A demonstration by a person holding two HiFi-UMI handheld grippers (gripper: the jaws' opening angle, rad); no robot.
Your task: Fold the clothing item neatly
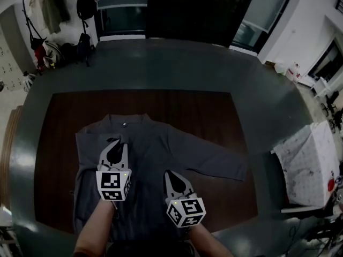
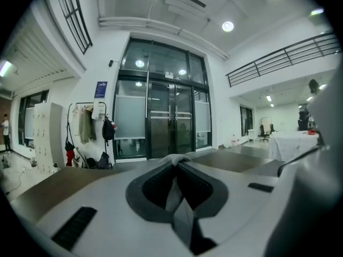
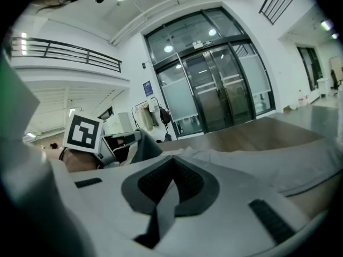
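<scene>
dark wooden table (image 1: 206,108) on a grey-green floor, one table only, and on it one clothing item: a grey long-sleeved shirt (image 1: 161,149) spread flat. its collar (image 1: 126,123) points away from the person. one sleeve (image 1: 217,164) lies stretched out to the right across the wood; the other side of the shirt looks turned in over the body, though the dim light makes that hard to be sure of.

two grippers are over the lower half of the shirt, each with one marker cube. the left gripper (image 1: 114,145) is near the shirt's left part, and its own view shows the jaws pinched on a strip of grey cloth (image 2: 174,194). the right gripper (image 1: 174,176) is beside it, nearer the middle, and its jaws are likewise clamped together on a fold of the same grey fabric (image 3: 163,205). the two grippers are near each other but not touching.

behind the table stands one coat rack (image 1: 51,12) with hanging clothes and bags, next to tall glass doors (image 2: 161,125). at the right edge there is one white-covered table (image 1: 311,162).
</scene>
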